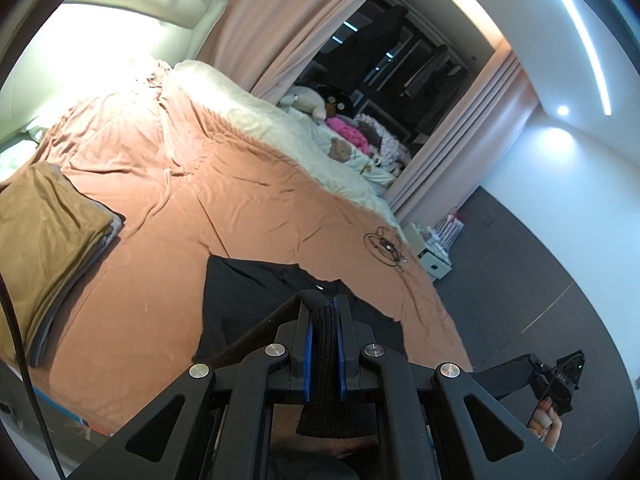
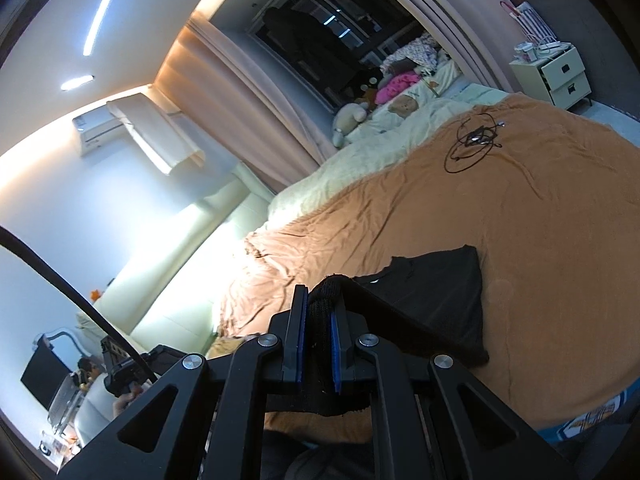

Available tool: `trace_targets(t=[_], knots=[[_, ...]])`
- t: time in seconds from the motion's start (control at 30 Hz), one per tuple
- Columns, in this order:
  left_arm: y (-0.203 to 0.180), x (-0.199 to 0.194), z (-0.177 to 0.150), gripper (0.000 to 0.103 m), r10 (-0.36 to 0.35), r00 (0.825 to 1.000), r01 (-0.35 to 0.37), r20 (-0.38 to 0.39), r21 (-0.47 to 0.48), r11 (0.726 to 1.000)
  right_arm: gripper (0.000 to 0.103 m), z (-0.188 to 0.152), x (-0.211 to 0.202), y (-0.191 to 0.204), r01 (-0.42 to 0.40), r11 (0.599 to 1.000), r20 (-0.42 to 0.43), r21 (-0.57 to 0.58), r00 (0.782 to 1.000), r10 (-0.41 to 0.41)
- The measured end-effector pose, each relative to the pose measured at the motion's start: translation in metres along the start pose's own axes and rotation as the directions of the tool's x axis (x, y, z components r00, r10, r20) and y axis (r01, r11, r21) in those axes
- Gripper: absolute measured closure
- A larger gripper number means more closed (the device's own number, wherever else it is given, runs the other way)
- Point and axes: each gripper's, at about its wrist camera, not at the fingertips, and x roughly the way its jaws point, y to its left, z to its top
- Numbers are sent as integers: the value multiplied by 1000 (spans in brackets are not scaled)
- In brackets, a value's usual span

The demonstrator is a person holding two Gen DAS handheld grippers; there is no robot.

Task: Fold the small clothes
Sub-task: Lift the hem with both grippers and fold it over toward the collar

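I have the left gripper (image 1: 325, 340) and right gripper (image 2: 316, 336) each clamped on a ribbed hem of the black garment (image 1: 256, 296), which trails ahead onto the bed (image 1: 180, 184).

the left gripper (image 1: 325, 312) hides the near part of the black garment (image 1: 244, 292), and the folded brown cloth (image 1: 48, 240) runs past the left edge.
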Motion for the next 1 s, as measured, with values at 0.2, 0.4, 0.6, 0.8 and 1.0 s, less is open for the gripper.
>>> trace_targets(t=[0.2, 0.4, 0.6, 0.8, 1.0], knots=[[13, 52, 23, 93, 45, 998, -45, -35, -2, 999, 96, 34, 42, 9, 45, 999, -20, 7, 999, -44], [30, 109, 42, 93, 98, 992, -99, -84, -4, 995, 96, 60, 94, 8, 102, 994, -69, 27, 993, -100], [53, 171, 51, 93, 156, 977, -158, -143, -4, 987, 96, 80, 150, 5, 166, 985, -128, 52, 979, -159], [84, 232, 51, 93, 190, 957, -202, -220, -33, 979, 96, 87, 198, -6, 240, 968, -188, 68, 956, -223], [110, 285, 46, 93, 222, 932, -242, -288, -35, 970, 96, 90, 240, -19, 304, 948, -241, 96, 931, -274]])
